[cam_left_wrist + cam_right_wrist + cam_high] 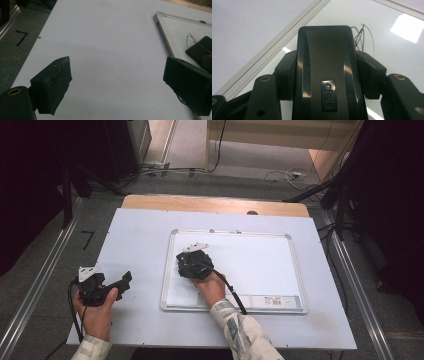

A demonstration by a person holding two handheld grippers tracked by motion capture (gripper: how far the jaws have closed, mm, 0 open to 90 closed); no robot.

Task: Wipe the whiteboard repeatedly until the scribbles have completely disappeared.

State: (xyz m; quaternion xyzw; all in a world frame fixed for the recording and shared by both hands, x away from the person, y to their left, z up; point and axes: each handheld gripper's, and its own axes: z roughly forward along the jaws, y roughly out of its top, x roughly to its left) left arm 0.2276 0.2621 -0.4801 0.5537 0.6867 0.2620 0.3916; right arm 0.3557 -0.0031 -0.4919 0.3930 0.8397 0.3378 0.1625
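A white whiteboard (pixel 260 265) with a silver frame lies on the table. My right gripper (pixel 189 266) is over its left part, shut on a black board eraser (pixel 324 45) marked "deli". The eraser is clamped between both pads (pixel 287 72) and lies against the board. Thin pen scribbles (pixel 362 35) show on the board just beyond the eraser's far end. My left gripper (pixel 116 67) stands open with nothing between its jaws, held low over the white sheet left of the board. From there I see the eraser (pixel 201 46) and the scribbles (pixel 191 40) at the right edge.
A white sheet (pixel 135 235) covers the wooden table (pixel 210 202). The board's frame (pixel 163 32) runs close to my left gripper's right jaw. Metal rails (pixel 45 280) flank the table, and cables (pixel 285 175) lie on the floor beyond it.
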